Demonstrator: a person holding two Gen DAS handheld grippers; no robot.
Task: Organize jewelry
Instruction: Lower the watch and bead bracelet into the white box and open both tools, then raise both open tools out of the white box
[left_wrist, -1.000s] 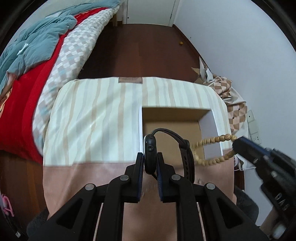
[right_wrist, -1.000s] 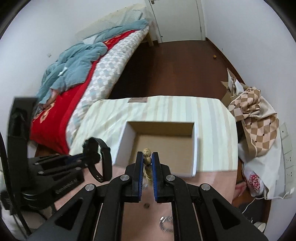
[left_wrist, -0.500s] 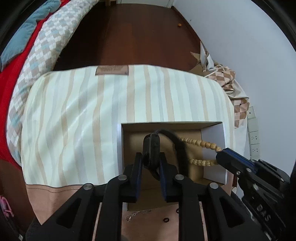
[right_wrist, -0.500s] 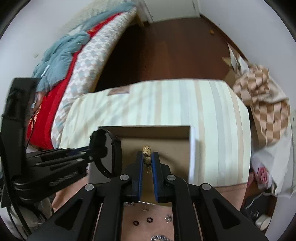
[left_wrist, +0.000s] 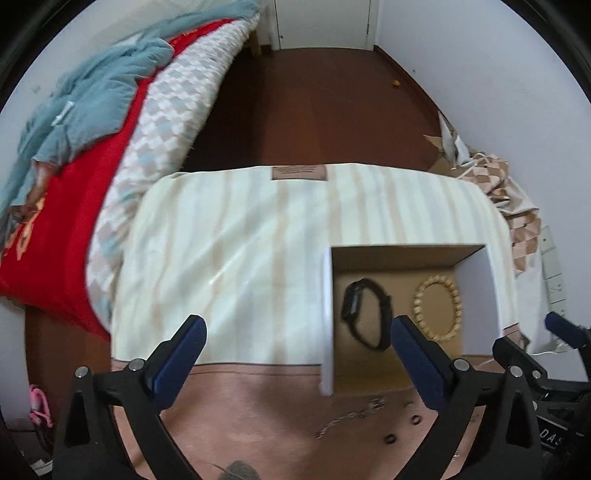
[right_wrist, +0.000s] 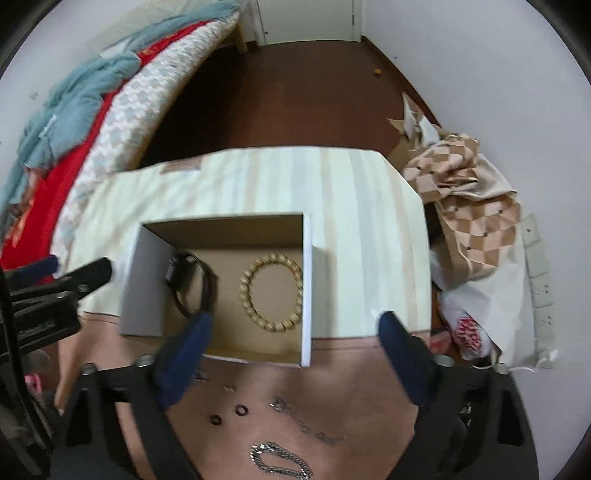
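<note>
Since the earlier frames both grippers have let go: the black watch (left_wrist: 365, 314), formerly pinched in the left gripper (left_wrist: 295, 332), and the wooden bead bracelet (right_wrist: 271, 291), formerly pinched in the right gripper (right_wrist: 295, 325), now lie on the floor of the open cardboard box (left_wrist: 406, 254). In the left wrist view the left gripper's jaws are opening, wide apart with nothing between the pads; the watch lies at about 2 o'clock from its midpoint, just beside the right finger. In the right wrist view the right gripper's jaws are likewise opening and empty; the bracelet lies at about 11 o'clock from its midpoint. Within the box the watch lies to the left, on its side with strap looped; the bracelet, a closed ring of pale round beads, lies flat to the right, the two apart. Two small dark rings (right_wrist: 227, 415) and a silver chain (right_wrist: 280, 463) remain outside on the pink cloth (right_wrist: 351, 387).
</note>
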